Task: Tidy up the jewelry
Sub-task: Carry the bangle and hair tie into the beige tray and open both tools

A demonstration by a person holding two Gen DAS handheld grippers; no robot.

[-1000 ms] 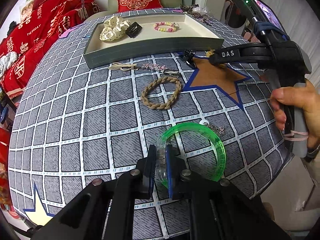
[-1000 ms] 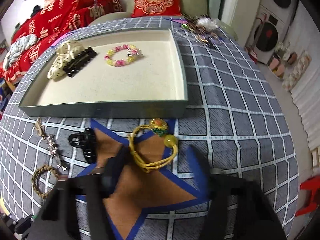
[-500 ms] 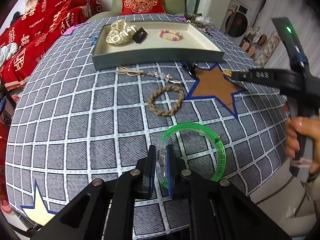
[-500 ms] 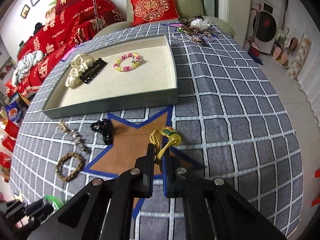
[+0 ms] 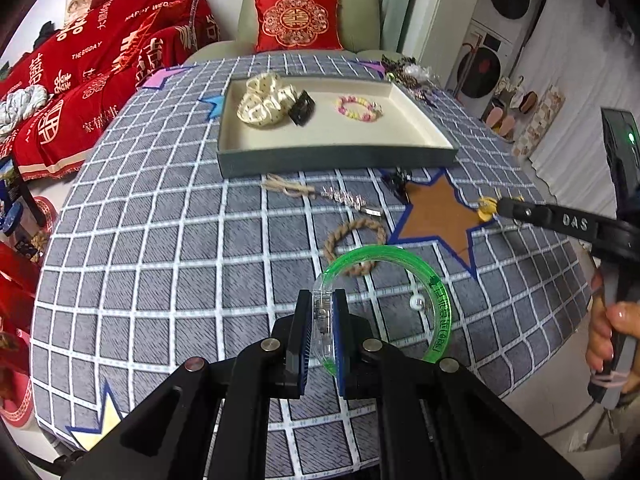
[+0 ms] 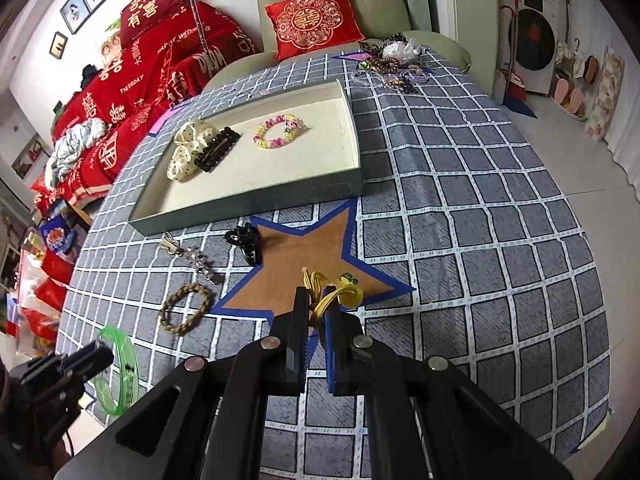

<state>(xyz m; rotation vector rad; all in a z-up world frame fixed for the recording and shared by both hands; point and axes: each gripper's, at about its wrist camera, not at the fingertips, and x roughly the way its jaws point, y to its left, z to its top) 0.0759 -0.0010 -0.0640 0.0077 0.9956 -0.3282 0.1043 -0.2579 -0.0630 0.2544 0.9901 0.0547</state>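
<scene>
- Left tongs are clenched on the green bangle, held near the bench's front edge, well short of the tray.
- Right tongs grip the yellow hair tie over the brown star, just in front of the tray.

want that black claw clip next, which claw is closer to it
Right. The right claw sits over the brown star by the black clip; the left claw is farther back, near the table's edge.
</scene>
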